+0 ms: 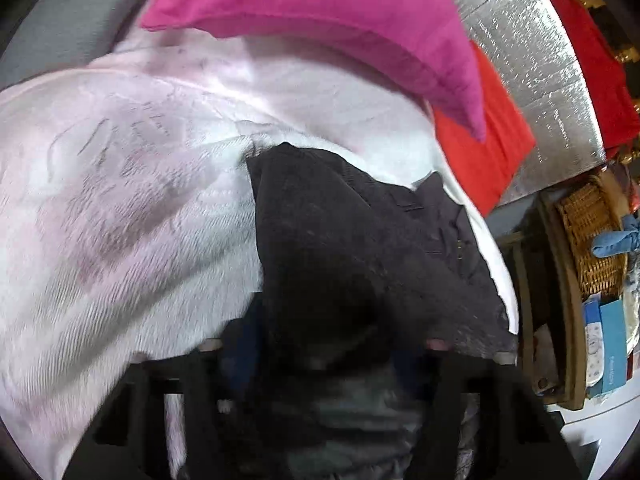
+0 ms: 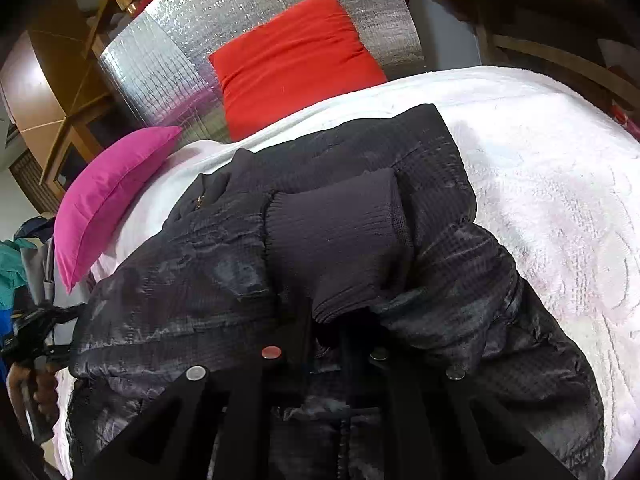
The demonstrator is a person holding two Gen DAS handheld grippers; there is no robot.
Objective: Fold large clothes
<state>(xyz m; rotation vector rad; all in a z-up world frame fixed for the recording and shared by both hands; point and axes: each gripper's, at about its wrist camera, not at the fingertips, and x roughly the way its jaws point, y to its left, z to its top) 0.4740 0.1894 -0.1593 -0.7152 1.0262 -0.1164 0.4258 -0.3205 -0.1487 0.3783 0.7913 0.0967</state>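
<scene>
A black quilted jacket (image 2: pixel 224 264) lies on a white fluffy blanket (image 2: pixel 552 208). One sleeve is folded across the body, its ribbed cuff (image 2: pixel 340 236) on top. My right gripper (image 2: pixel 326 344) sits low over the jacket, fingers close together and pinching a fold of the sleeve just below the cuff. In the left wrist view a dark part of the jacket (image 1: pixel 340 248) drapes over my left gripper (image 1: pixel 320 356) and hides the fingertips; the fabric looks held between them. The blanket (image 1: pixel 120 200) fills the left of that view.
A magenta pillow (image 2: pixel 108 200) and a red pillow (image 2: pixel 292 60) lie at the blanket's far edge against a silver foil panel (image 2: pixel 168 52). They also show in the left wrist view as the magenta pillow (image 1: pixel 320 20) and the red one (image 1: pixel 484 148). A wicker basket (image 1: pixel 592 236) stands at the right.
</scene>
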